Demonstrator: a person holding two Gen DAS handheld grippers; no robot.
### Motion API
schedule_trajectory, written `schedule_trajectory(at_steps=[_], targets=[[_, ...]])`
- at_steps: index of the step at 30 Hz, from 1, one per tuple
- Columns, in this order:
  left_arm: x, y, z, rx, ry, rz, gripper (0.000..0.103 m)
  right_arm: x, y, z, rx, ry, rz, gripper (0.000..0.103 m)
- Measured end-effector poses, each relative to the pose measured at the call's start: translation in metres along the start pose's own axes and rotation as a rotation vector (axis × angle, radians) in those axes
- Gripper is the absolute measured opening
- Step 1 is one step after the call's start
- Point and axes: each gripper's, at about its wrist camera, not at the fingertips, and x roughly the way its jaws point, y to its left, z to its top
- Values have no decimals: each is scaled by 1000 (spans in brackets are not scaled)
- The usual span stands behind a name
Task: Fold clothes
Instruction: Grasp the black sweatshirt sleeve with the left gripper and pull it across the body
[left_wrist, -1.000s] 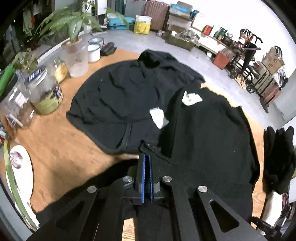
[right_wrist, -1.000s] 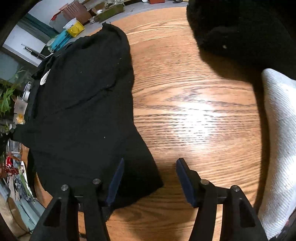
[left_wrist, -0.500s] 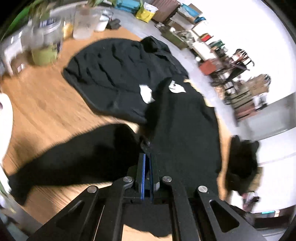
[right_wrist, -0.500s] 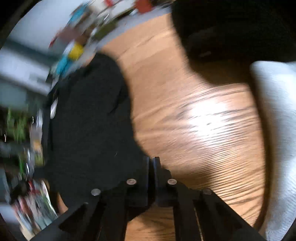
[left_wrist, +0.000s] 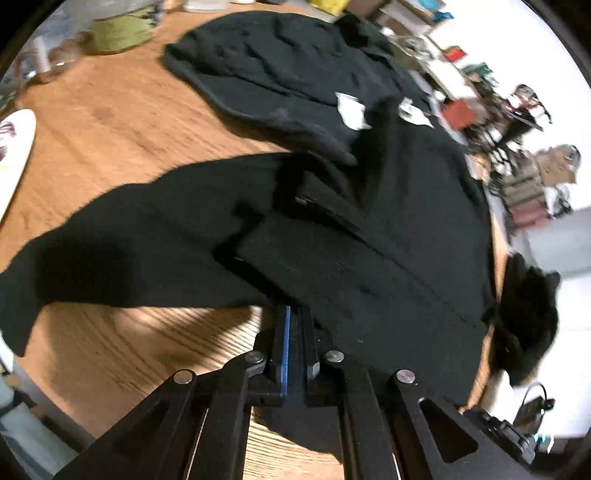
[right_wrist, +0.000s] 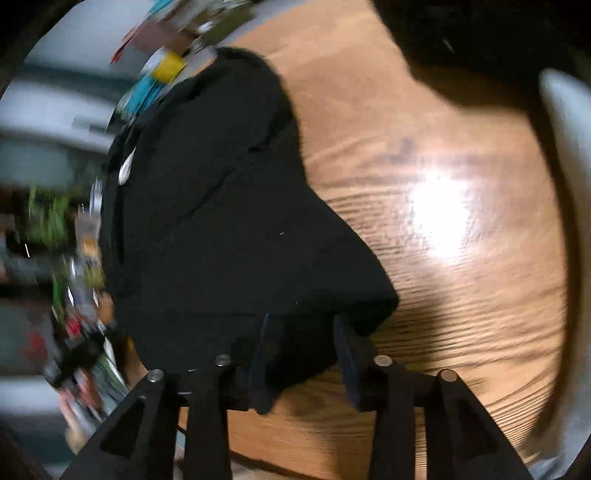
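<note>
My left claw (left_wrist: 293, 325) is clenched on the near hem of a black jacket (left_wrist: 369, 221) that lies spread across a round wooden desk (left_wrist: 110, 122), one sleeve trailing off to the left. My right claw (right_wrist: 301, 343) has its jaws parted around the jacket's other near corner; motion blur makes it hard to say whether the fabric between them is truly gripped, so I treat it as released. To fold well, I judge both corners should rise together and travel level toward the collar, keeping the hem taut so the layers land flat. The desk is glossy oak with a bright glare patch. A green jar (left_wrist: 122, 33) stands at the far edge, a dark bundle (left_wrist: 524, 317) at the right. Beyond is a cluttered storeroom.
</note>
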Motion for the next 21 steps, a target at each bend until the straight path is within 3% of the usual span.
schedule_trajectory(at_steps=[1,3,4,6,12,13,14,15,16,17,18,21], targets=[[0,2,1,-20,1,-10,16,2,-3,1,26,-8,18,45],[-1,8,4,-71,-14,-21,58,7,-8,3,73,-22,50,49],[-1,9,4,-86,-27,-10,64,11,-8,5,80,-15,39,50],[1,11,5,-104,-34,3,67,22,-8,10,90,12,23,50],[25,12,9,-182,-30,-93,66,31,-13,17,175,-11,95,49],[27,13,11,-211,-42,-129,66,34,-15,20,198,-21,119,46],[28,12,11,-232,-58,-161,59,37,-15,22,224,-33,145,41],[28,10,11,-248,-79,-172,38,37,-18,23,250,-47,173,38],[28,8,12,-253,-93,-165,28,34,-21,24,266,-63,190,23],[28,6,12,-250,-111,-155,10,31,-24,25,281,-79,208,10],[27,2,12,-238,-125,-151,5,29,-27,26,297,-95,225,9],[17,-4,6,-222,-117,-202,4,19,-35,29,341,-148,277,8]])
